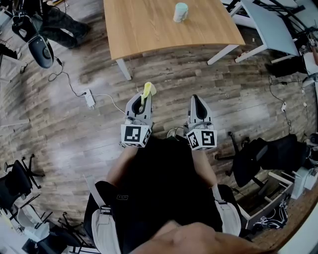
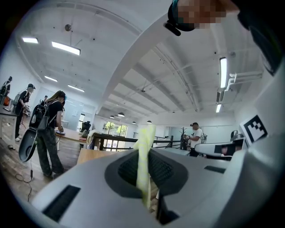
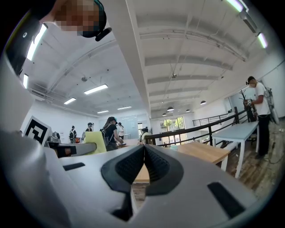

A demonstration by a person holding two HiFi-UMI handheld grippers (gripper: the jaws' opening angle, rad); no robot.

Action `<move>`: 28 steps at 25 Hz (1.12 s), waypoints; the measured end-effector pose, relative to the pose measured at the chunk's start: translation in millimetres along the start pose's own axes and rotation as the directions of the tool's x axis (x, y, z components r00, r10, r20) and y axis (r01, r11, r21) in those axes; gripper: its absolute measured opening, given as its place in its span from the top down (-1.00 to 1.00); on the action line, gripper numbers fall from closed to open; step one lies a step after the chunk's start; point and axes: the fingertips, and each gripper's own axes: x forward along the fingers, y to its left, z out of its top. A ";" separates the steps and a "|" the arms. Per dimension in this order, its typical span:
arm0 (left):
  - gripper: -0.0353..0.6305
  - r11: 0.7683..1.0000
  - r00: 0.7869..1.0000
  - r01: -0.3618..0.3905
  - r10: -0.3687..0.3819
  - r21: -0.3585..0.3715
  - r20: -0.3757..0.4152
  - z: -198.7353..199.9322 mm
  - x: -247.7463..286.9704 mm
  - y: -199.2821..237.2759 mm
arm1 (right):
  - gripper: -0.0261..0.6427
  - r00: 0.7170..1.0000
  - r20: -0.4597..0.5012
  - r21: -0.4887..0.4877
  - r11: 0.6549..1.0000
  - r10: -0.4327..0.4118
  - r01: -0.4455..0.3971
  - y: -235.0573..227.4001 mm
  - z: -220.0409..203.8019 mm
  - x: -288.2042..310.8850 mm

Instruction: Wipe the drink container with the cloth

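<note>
The drink container (image 1: pixel 181 12), a pale cup, stands on the far part of the wooden table (image 1: pixel 149 30), well ahead of both grippers. My left gripper (image 1: pixel 145 95) is shut on a yellow cloth (image 1: pixel 147 89) that sticks out past its tips. In the left gripper view the cloth (image 2: pixel 144 164) hangs as a thin strip pinched in the left gripper (image 2: pixel 145 153). My right gripper (image 1: pixel 195 98) is held beside it over the floor, shut with nothing in it. Its pads (image 3: pixel 133 164) meet at the tips of the right gripper (image 3: pixel 144 147). The cloth (image 3: pixel 95 141) shows at that view's left.
Both grippers hover above wood flooring, short of the table's near edge. A power strip (image 1: pixel 90 98) with cables lies on the floor to the left. A white table (image 1: pixel 271 25) stands at the far right, a black chair (image 1: pixel 251 159) near right. People stand around (image 2: pixel 48 133).
</note>
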 end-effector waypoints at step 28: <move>0.80 0.999 0.999 -0.042 0.042 0.010 -0.014 -15.8 214.0 34.6 | 0.83 0.998 -0.022 -0.009 0.998 0.067 -0.067 -120.2 -3.8 190.4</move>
